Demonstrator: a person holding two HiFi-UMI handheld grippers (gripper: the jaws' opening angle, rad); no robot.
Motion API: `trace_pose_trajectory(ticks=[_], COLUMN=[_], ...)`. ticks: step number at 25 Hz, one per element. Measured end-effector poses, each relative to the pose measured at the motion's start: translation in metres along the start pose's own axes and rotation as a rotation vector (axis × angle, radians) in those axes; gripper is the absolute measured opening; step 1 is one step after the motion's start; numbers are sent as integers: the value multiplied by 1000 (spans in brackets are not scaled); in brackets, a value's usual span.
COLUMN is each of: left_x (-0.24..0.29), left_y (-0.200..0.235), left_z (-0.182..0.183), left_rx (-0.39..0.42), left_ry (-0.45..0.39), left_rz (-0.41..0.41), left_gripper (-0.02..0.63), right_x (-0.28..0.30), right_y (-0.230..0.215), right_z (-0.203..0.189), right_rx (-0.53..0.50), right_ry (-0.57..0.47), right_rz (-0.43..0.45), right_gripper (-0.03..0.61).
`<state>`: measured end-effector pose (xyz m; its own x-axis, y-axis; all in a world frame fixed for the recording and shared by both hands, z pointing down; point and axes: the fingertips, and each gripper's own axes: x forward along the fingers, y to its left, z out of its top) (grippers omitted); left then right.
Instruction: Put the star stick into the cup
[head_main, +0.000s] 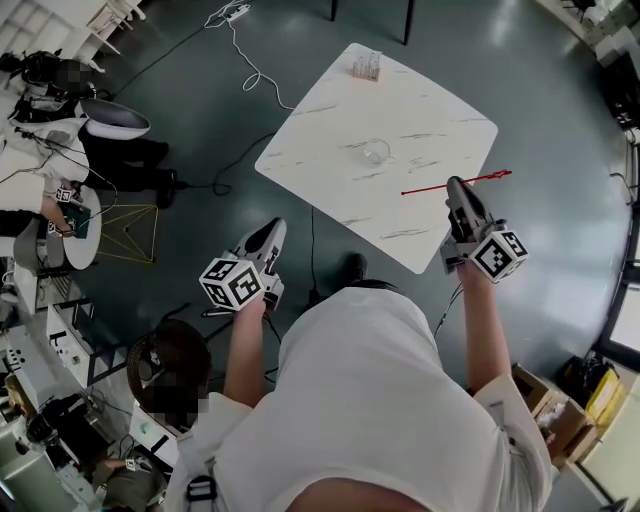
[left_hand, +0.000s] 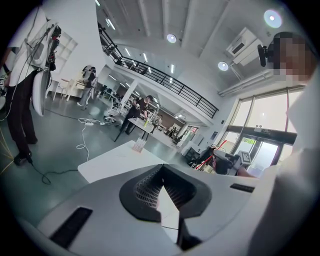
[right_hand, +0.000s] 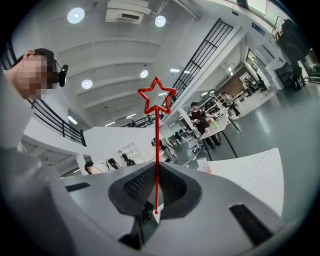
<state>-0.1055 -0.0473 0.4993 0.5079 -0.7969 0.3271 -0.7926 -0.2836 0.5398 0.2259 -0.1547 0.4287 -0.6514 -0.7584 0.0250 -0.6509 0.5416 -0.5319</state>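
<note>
A thin red star stick (head_main: 455, 183) lies level over the right edge of the white marble table (head_main: 330, 110), its star end (head_main: 498, 176) out past the table's edge. My right gripper (head_main: 456, 188) is shut on it. In the right gripper view the stick (right_hand: 156, 150) rises from the gripper (right_hand: 155, 211), star (right_hand: 157, 99) on top. A clear glass cup (head_main: 377, 152) stands near the table's middle, left of the stick. My left gripper (head_main: 277, 230) hangs off the table's near-left edge, shut (left_hand: 162, 192) and empty.
A small clear holder (head_main: 367, 66) stands at the table's far corner. A white cable (head_main: 250, 65) trails over the grey floor. Desks and a seated person (head_main: 60, 195) crowd the left side. Cardboard boxes (head_main: 550, 410) sit at lower right.
</note>
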Motion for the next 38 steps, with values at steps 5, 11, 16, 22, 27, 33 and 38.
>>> trace_pose_trajectory(ticks=[5,11,16,22,27,33,38], left_x=[38,73,91,104,120,133,146], left_y=[-6,-13,-11,-11,-5,13,34], left_z=[5,13,20,26,32,46,57], left_rx=[-10,-9,1,4,8,14,39], left_ry=[16,35,51,70,92,124,163], left_rz=[9,21,31,23,-9,-58,-106], left_gripper=[14,14,14,14,14,14,14], right_x=[20,34,44,48,56,70,87], right_y=[-31,-68,-85,-96,-107,-113,-118], right_z=[4,9,4,2,-5,-20,-31], right_rx=[13,6,-4,2,-3,8,-1], right_ry=[49,64,82,85,89,84,60], right_rz=[-3,-10,-17,-37,-75,-147,-229], right_gripper=[31,31,31,31,31,31,31])
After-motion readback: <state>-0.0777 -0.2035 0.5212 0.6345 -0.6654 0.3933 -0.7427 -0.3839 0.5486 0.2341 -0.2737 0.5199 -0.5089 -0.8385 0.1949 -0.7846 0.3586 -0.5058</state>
